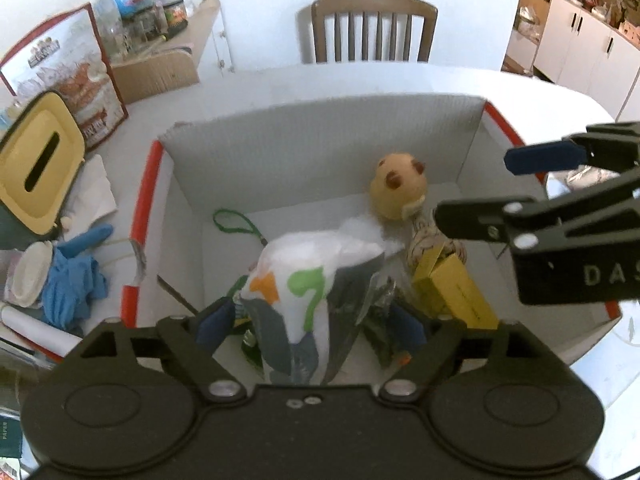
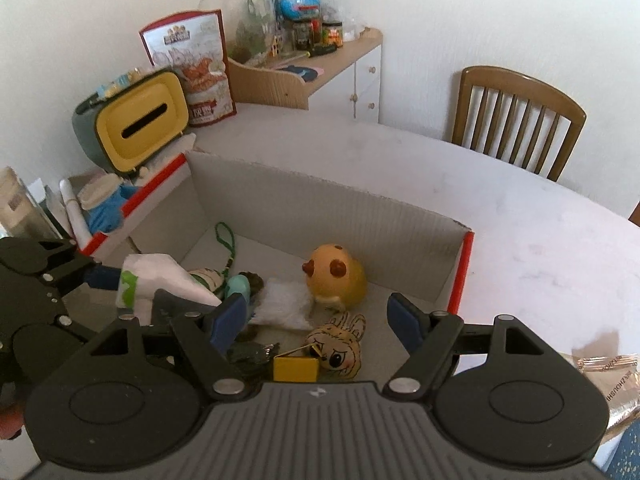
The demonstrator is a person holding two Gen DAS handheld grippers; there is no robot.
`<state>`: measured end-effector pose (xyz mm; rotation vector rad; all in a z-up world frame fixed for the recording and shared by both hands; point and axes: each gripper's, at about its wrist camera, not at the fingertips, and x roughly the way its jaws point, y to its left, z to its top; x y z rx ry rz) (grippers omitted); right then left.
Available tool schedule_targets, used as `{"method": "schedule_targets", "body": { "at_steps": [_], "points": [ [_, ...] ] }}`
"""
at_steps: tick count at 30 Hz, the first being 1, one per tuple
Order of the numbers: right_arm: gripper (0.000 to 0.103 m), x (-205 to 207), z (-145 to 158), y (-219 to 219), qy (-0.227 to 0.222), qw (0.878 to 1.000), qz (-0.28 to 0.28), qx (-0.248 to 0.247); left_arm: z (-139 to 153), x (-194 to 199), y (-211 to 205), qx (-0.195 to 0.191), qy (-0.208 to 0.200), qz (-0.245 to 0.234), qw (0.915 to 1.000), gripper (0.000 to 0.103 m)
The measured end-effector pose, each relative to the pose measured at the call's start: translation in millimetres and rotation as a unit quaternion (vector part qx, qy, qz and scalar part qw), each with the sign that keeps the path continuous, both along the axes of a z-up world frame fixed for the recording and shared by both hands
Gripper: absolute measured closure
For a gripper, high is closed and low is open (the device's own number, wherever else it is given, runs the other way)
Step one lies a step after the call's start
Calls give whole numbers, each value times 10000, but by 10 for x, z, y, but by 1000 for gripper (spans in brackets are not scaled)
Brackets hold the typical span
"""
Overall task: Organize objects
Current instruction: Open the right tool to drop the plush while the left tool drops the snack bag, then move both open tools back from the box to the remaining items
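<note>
The white packet [image 1: 304,280] with green and orange print sits between the left gripper [image 1: 308,326] fingers, clamped, over the box [image 1: 320,148]. The right gripper [image 2: 320,320], at three o'clock, gapes wide, holding nothing.

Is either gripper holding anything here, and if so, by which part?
The left gripper holds the white packet with green and orange print by its lower end, over the box. The right gripper is open and empty.

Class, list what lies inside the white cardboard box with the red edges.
Inside the box: a yellow round toy, a bunny-face toy, a small yellow carton, a green cord and a white packet held by the left gripper. Whatever lies under these is covered.
</note>
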<state>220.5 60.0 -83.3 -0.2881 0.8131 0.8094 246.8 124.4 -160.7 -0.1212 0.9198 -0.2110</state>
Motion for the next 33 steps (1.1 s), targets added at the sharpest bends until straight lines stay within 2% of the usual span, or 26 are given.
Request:
{"method": "schedule_targets", "body": {
  "at_steps": [21,33],
  "points": [
    [23,-450,585,-759,-220,9950,-118,968,564,-404,-36,-222,-738,133,9969,10],
    [23,-641,709,-1291,-348,9904,-288,1307,827,-549,-216,-443,-972,148,9942,3]
  ]
}}
